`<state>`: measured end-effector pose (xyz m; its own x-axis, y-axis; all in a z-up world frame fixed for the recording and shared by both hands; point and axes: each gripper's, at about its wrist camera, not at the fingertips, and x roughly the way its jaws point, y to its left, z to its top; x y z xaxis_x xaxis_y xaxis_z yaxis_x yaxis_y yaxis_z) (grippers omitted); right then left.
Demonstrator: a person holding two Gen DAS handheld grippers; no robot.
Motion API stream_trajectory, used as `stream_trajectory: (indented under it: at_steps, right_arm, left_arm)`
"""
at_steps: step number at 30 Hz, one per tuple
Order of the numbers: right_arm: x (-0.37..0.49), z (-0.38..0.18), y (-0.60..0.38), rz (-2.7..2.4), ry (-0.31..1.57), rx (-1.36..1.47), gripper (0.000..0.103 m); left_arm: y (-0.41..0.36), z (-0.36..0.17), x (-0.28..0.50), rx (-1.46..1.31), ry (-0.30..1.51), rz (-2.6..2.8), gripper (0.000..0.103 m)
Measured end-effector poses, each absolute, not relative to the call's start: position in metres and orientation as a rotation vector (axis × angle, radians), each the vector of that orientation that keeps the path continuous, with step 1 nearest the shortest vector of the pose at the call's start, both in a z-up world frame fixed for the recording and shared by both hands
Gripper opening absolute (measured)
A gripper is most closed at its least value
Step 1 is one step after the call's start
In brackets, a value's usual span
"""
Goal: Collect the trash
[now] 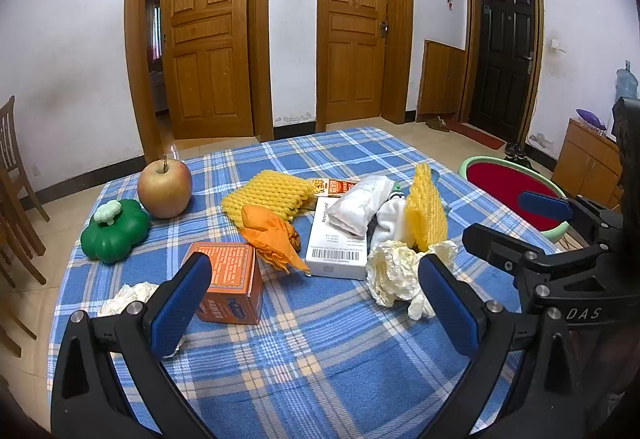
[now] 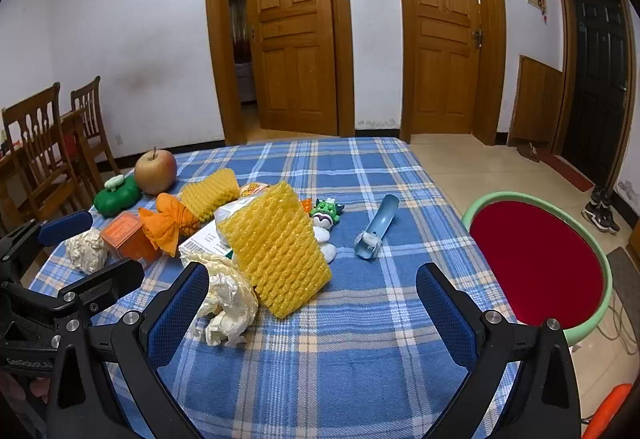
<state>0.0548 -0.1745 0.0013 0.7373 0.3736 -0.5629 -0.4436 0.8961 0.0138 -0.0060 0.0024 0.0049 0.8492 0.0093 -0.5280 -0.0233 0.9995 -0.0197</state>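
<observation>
Left gripper (image 1: 314, 305) wide open, nothing held; right gripper (image 2: 312, 315) same. "DAS" readable lower right on right gripper body. White box (image 1: 339, 239) mid-frame, barcode label, text too small. Orange box (image 1: 230, 287) behind left finger. Crumpled tissue (image 2: 228, 303) beside yellow foam net (image 2: 276, 247), centre-left. Basin (image 2: 538, 263) right, off table.

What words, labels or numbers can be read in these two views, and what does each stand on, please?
"DAS": on the black frame of the right gripper, seen from the left wrist.
"GenRobot.AI": on the left gripper's frame; partly cut off, uncertain.
White box: barcode and print, too small to read.
Orange box: print too blurred.
Snack wrapper: print too blurred.
</observation>
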Motion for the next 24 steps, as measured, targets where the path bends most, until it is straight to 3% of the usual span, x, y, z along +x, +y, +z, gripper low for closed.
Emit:
stream_trajectory:
  at_steps: [24]
  right_arm:
    - [0.0571, -0.0008, -0.1747, 0.459, 0.599, -0.121, 0.103]
  left_arm:
    - [0.0021, 0.0045, -0.0065, -0.027, 0.558, 0.015, 0.101]
